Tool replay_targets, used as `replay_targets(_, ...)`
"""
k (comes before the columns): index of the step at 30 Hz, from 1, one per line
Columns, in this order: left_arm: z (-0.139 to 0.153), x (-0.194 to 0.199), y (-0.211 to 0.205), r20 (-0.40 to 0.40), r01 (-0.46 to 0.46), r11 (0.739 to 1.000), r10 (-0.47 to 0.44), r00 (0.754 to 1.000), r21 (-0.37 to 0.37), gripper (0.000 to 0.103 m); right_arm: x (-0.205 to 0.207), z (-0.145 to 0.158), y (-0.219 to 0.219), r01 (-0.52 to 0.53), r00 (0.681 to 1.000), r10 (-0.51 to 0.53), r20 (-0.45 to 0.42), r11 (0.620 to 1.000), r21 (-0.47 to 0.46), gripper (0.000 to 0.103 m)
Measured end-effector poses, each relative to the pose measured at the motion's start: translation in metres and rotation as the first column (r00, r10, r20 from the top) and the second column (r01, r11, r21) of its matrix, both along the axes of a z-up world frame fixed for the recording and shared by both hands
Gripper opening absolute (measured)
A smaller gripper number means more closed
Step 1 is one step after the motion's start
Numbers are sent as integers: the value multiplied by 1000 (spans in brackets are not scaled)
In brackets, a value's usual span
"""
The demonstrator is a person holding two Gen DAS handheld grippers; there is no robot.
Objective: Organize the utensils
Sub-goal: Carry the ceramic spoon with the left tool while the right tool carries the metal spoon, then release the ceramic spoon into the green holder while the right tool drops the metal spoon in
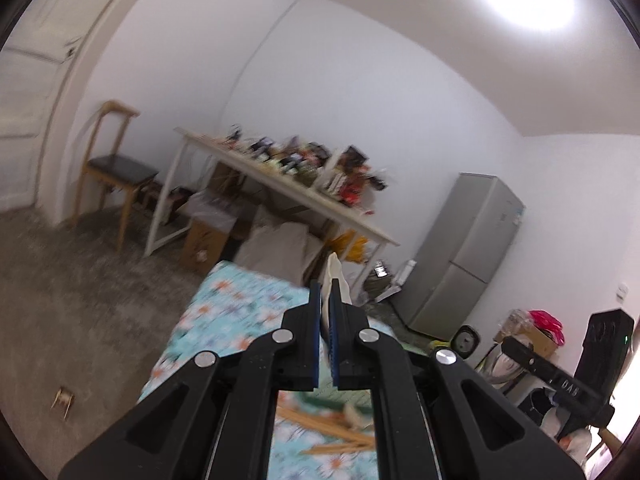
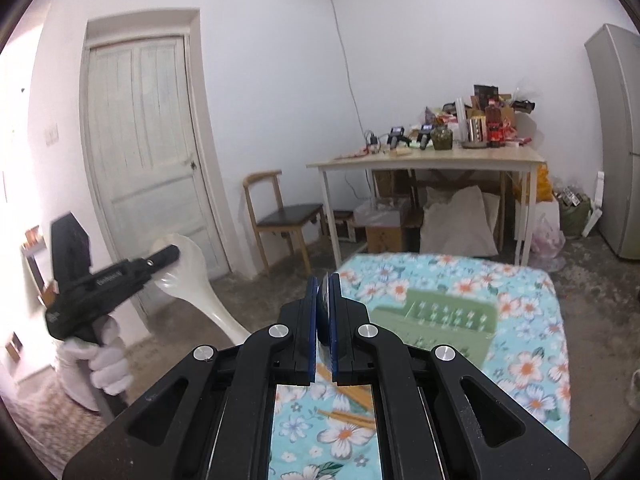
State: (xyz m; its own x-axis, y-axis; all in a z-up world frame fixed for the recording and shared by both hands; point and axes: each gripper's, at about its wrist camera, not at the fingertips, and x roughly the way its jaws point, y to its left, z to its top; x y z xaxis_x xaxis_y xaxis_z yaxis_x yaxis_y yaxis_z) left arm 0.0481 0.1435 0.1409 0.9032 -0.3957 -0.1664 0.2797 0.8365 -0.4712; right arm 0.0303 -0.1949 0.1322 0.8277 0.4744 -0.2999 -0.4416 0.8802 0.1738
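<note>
My left gripper (image 1: pixel 329 292) is shut on a white plastic spoon (image 1: pixel 334 274) whose end pokes out past the fingers. In the right wrist view, a white-gloved hand (image 2: pixel 108 364) holds that gripper (image 2: pixel 170 256) up at the left, and the spoon (image 2: pixel 200 280) slants down to the right. My right gripper (image 2: pixel 325 280) is shut on a thin grey utensil (image 2: pixel 326 296) seen edge-on, too narrow to name. A green utensil tray (image 2: pixel 448 316) sits on the floral tablecloth (image 2: pixel 528 360). Wooden chopsticks (image 2: pixel 348 414) lie on the cloth under the right gripper.
Beyond the floral table are a cluttered white table (image 2: pixel 424 162), a wooden chair (image 2: pixel 280 212), a door (image 2: pixel 148 152) and a grey fridge (image 2: pixel 620 152). Boxes and bags sit under the white table. Chopsticks (image 1: pixel 332 436) also show beneath the left gripper.
</note>
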Motion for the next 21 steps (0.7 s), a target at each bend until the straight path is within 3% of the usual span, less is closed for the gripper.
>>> replay_targets(6, 33, 40, -42, 82, 87, 996, -89, 993, 32, 3, 7, 39, -35, 14, 999, -17, 52, 998, 55, 3)
replay_targets(11, 40, 76, -76, 104, 105, 990, -115, 988, 97, 3, 26, 52, -52, 29, 995, -35, 89, 997, 70, 3)
replay_targets(21, 0, 157, -115, -55, 105, 969, -95, 994, 223, 3, 86, 28, -73, 20, 1000, -19, -10, 992, 127, 3)
